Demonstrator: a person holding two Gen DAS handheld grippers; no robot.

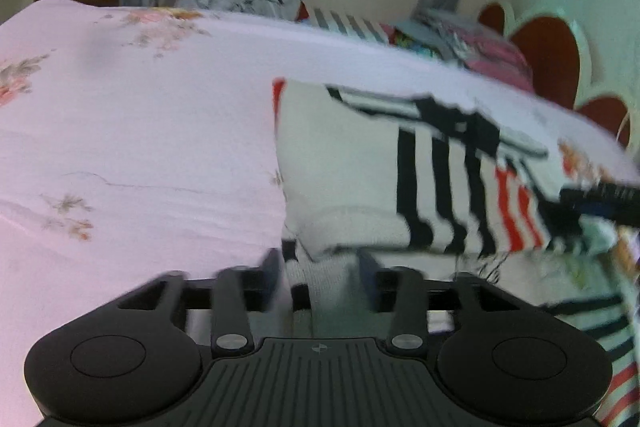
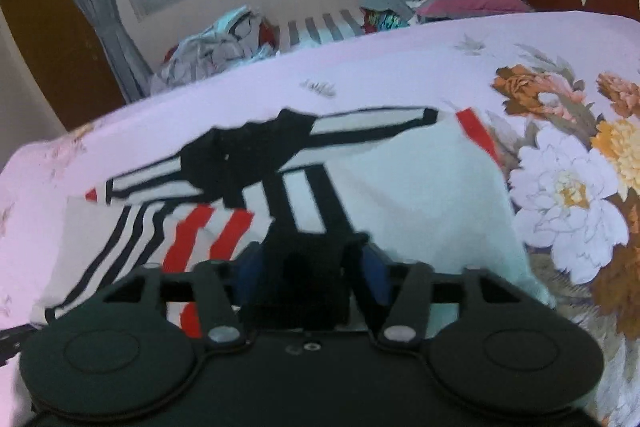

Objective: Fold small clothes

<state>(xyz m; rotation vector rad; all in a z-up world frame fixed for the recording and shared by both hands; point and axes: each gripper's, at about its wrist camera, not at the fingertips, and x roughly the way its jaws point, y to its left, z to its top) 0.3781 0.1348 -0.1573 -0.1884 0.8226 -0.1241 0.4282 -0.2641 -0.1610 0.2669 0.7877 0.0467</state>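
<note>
Left gripper (image 1: 320,279) sits about half open, white knit between the jaws but not pinched; right gripper (image 2: 312,267) also half open, straddling a black band, no real grip that I can see. The striped garment (image 2: 400,195) lies mid-frame on the floral bedsheet (image 2: 400,67), already folded over. I'd let go cleanly and lift straight off so the soft, ribbed, floppy knit keeps its fold.
</note>
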